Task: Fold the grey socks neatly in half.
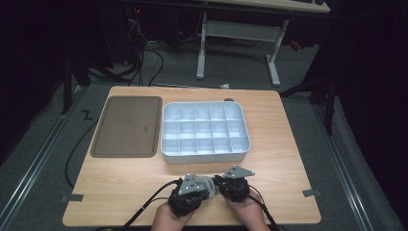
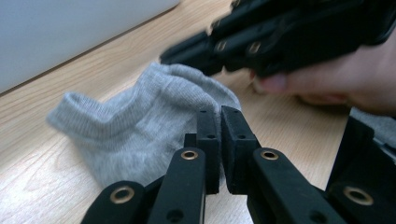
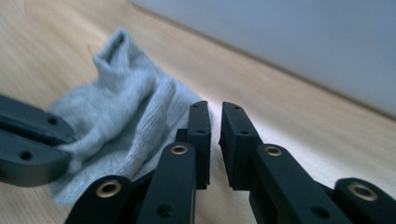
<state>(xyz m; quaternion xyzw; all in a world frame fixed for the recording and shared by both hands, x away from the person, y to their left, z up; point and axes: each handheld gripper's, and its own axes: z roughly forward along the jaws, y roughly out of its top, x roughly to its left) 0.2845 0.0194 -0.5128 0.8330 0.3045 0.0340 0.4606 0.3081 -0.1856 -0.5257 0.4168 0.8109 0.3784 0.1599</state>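
Here we work a grey ankle sock (image 2: 140,126) lying near the desk's (image 1: 288,144) front edge, just in front of the compartment box (image 1: 206,131). Our left gripper (image 2: 219,116) has its jaws closed tight, seemingly pinching the sock's edge to pin it, while the right gripper (image 3: 214,112) sits beside the fabric, jaws a sliver apart on nothing. The high view adds the brown tray (image 1: 127,126) near the left edge; the gripper views reveal the sock's ribbed cuff.

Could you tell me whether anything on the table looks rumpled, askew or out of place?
Only the grey sock: it lies crumpled and bunched on the table between the two grippers, not flat.
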